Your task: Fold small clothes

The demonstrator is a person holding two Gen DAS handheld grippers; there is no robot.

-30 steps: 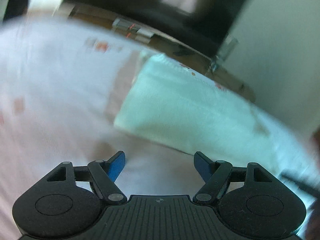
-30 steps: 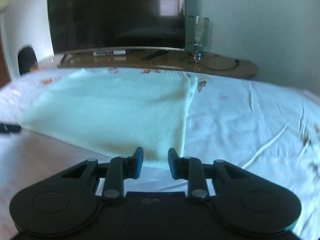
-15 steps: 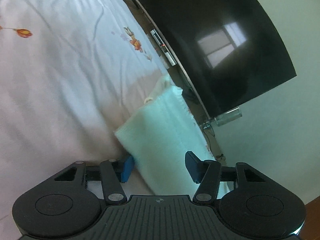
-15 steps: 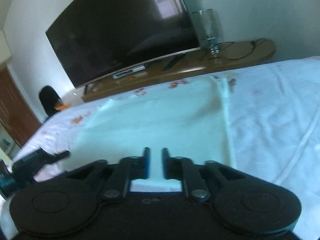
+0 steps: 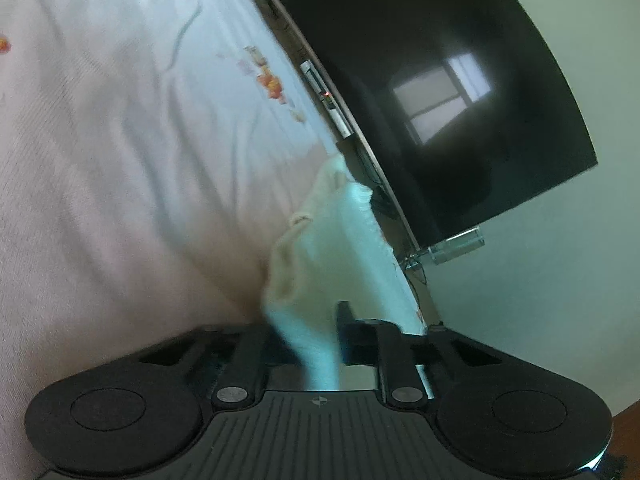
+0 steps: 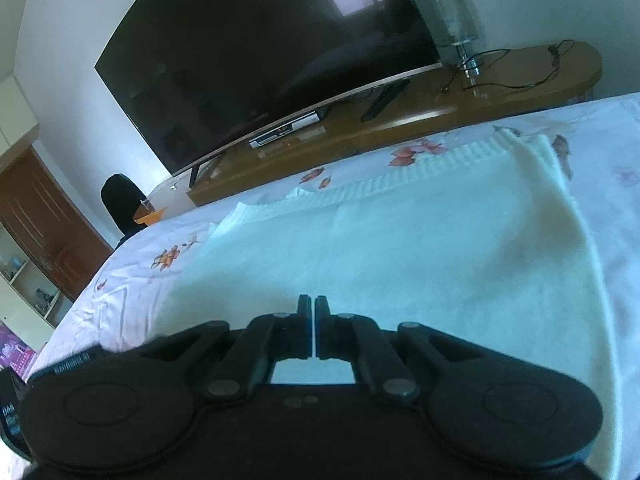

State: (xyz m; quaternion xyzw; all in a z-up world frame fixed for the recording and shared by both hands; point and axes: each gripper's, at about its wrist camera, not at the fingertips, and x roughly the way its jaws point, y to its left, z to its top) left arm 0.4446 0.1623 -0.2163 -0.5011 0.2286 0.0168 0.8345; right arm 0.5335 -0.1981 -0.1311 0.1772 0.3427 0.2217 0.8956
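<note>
A pale mint knitted garment [image 6: 400, 248] lies spread on the flowered bed sheet [image 6: 132, 292], with its ribbed hem toward the far side. My right gripper [image 6: 313, 320] is over the garment's near part, jaws shut with only a thin pale sliver of fabric between the pads. In the left wrist view the garment [image 5: 336, 248] bunches up at one corner. That corner runs between the jaws of my left gripper [image 5: 316, 332], which are closing on it. My left gripper's body [image 6: 68, 360] shows at the lower left of the right wrist view.
A large dark television [image 6: 260, 52] stands on a long wooden unit [image 6: 440, 116] beyond the bed, with a set-top box, a remote, cables and a glass lamp [image 6: 452, 12]. A dark chair and a brown cabinet are at the left. Bare sheet [image 5: 120, 160] lies left of the garment.
The left gripper rolled, came up to the garment's corner and closed its jaws around it. The right gripper shut at the near edge and shifted, so the garment now fills its view.
</note>
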